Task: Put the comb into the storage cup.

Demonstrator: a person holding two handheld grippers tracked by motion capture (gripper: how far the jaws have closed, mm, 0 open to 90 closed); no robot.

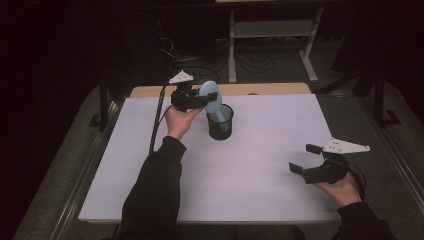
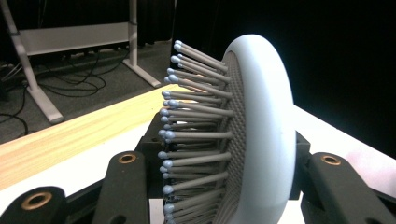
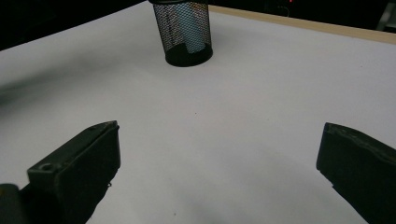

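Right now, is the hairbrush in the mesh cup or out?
In: hairbrush handle sits inside the mesh cup, head sticking out, held by the left gripper.

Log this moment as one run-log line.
left gripper: shut on hairbrush | hairbrush handle: in mesh cup | right gripper: open, apart

The white sheet (image 1: 250,165) lies open between the two grippers, with the black mesh cup (image 1: 220,121) and the pale blue hairbrush (image 1: 212,100) apparently its sole obstacles.

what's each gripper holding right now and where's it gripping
The left gripper holds the pale blue hairbrush by its head, handle down in the mesh cup. The right gripper is open, holding nothing.
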